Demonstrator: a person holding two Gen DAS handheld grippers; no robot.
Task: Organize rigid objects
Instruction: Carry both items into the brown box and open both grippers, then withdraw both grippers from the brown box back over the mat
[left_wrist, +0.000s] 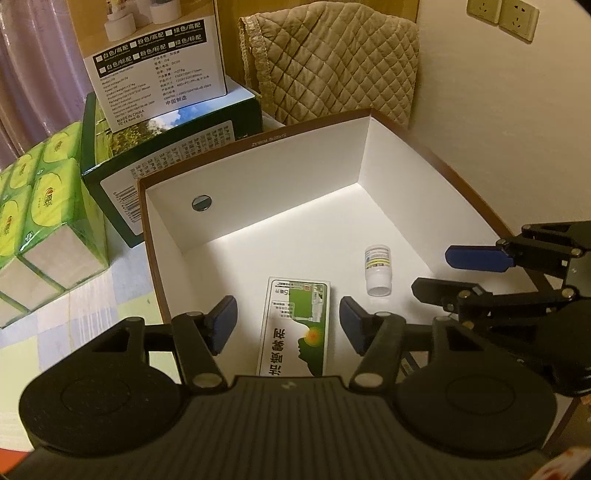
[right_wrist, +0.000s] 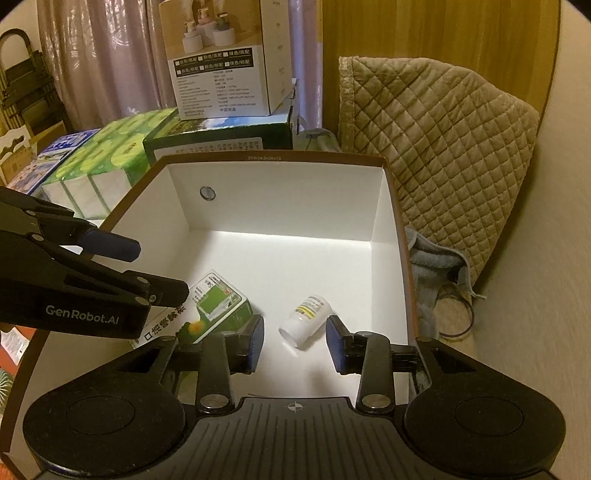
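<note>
Medicine carton (left_wrist: 293, 325) — green and white — lies flat on the floor of the open white box (left_wrist: 258, 177). Small white bottle (right_wrist: 306, 320) lies on its side just beside the carton, apart from it. Left gripper (left_wrist: 288, 325): fingers spread, straddling the carton without contact. Right gripper (right_wrist: 295, 341): fingers apart, the bottle lying free just ahead of the pads — nothing gripped.

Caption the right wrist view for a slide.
Right gripper open over a small white bottle lying beside a green medicine carton in a white box.
</note>
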